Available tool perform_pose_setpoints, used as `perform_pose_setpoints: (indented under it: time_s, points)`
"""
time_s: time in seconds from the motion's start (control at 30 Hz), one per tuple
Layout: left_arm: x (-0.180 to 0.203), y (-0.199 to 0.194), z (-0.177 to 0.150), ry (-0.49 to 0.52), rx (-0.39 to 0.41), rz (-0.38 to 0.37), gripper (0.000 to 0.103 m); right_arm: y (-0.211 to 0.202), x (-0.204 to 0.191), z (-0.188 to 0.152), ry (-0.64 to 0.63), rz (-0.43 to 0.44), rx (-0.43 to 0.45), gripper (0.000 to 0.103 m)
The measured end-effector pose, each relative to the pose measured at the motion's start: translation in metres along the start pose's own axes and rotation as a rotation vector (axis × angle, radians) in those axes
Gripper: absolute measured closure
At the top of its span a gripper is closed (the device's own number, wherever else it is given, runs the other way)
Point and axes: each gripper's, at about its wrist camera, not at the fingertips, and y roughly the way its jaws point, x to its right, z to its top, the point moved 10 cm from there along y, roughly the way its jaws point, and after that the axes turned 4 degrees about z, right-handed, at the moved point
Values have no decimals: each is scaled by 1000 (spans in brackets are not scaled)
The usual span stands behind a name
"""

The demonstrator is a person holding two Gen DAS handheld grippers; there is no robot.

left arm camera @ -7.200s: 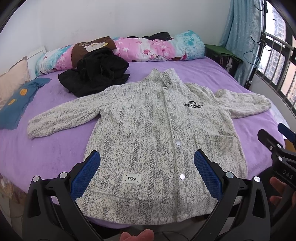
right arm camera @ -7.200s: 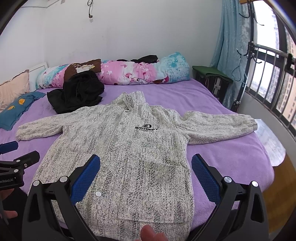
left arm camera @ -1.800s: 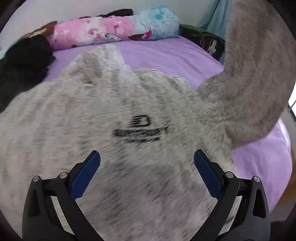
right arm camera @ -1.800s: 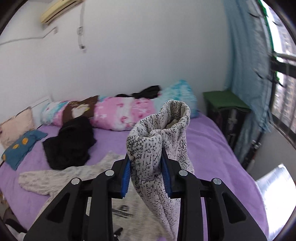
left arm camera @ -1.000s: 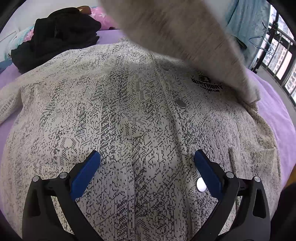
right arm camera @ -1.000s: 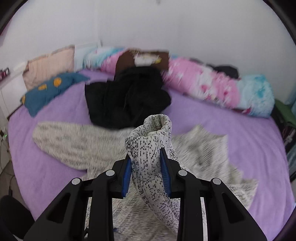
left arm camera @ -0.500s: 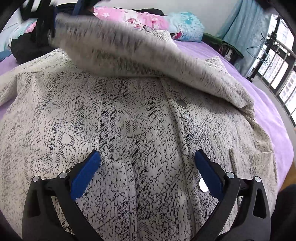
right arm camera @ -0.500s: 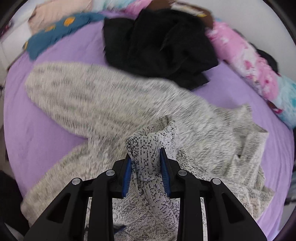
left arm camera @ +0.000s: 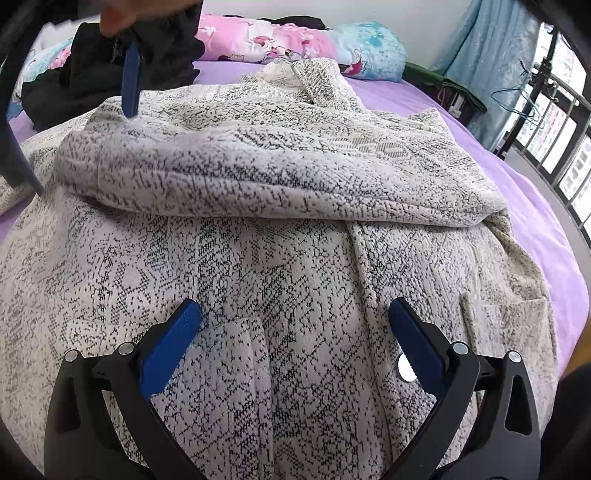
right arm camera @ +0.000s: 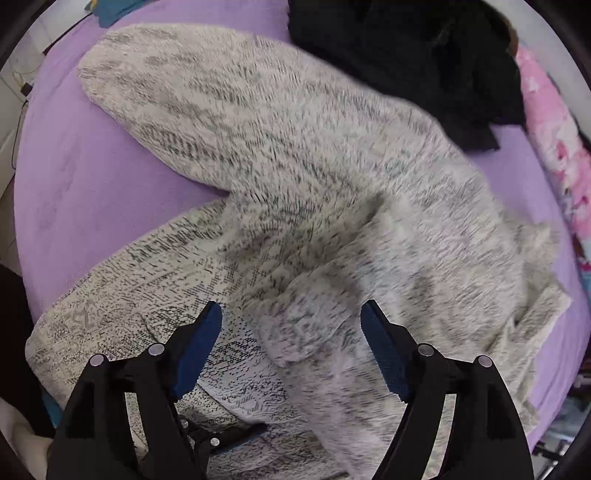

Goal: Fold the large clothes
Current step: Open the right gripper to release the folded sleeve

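Across the middle of the purple bed [left arm camera: 535, 206] lies the speckled grey-white jacket [left arm camera: 258, 280], front up, its hem toward the near edge and its collar [left arm camera: 314, 79] toward the far edge. One sleeve [left arm camera: 280, 173] is folded over the chest and runs crosswise from the window side of the bed to the other side, with its cuff [left arm camera: 79, 162] resting on the jacket body. The other sleeve [right arm camera: 207, 107] stretches out flat toward a corner of the bed, clear of the body.

The left gripper [left arm camera: 295, 325] hangs over the lower front of the jacket with its blue pads spread wide and nothing pinched between them; a silver snap button [left arm camera: 405, 367] shows just beside its right-hand finger.

The right gripper [right arm camera: 291, 321] points down at the cuff end of the folded sleeve. Its jaws are opening: the cuff lies below and between the pads, but neither pad presses on it. In the left wrist view one blue pad [left arm camera: 131, 81] of this gripper stands just above the cuff, with a fingertip of the person's hand [left arm camera: 110, 14] at the top edge.

A heap of black clothes [left arm camera: 110, 70] sits near the far edge, beside the outstretched sleeve, and a pink and blue floral quilt roll [left arm camera: 295, 44] lies along the far edge.
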Motion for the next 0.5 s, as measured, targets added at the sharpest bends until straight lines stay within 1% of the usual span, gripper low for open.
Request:
perform_pose_setpoints:
  time_s: [0.07, 0.13, 0.23, 0.3, 0.33, 0.37, 0.43, 0.47, 0.5]
  points:
    - [0, -1, 0, -1, 0, -2, 5, -13, 5, -2, -1, -13, 15, 26]
    - [-2, -1, 1, -4, -1, -8, 5, -31, 12, -3, 24, -8, 53, 26]
    - [-2, -3, 3, -12, -12, -23, 6, -63, 34, -11, 102, 10, 126, 25]
    - [-3, -6, 4, -13, -23, -28, 6, -84, 54, -27, 144, -3, 171, 24]
    - [-4, -8, 5, -14, -31, -25, 6, -92, 64, -28, 161, -15, 190, 24]
    - [-7, -12, 8, -21, -33, -20, 6, -98, 71, -37, 179, -23, 207, 24]
    - [-14, -17, 15, -43, -34, -20, 6, -115, 103, -65, 259, -44, 258, 24]
    - [-19, -20, 20, -49, -39, -18, 6, -126, 121, -87, 326, -51, 296, 22]
    - [-24, -22, 25, -56, -38, -12, 6, -133, 133, -100, 376, -57, 328, 17]
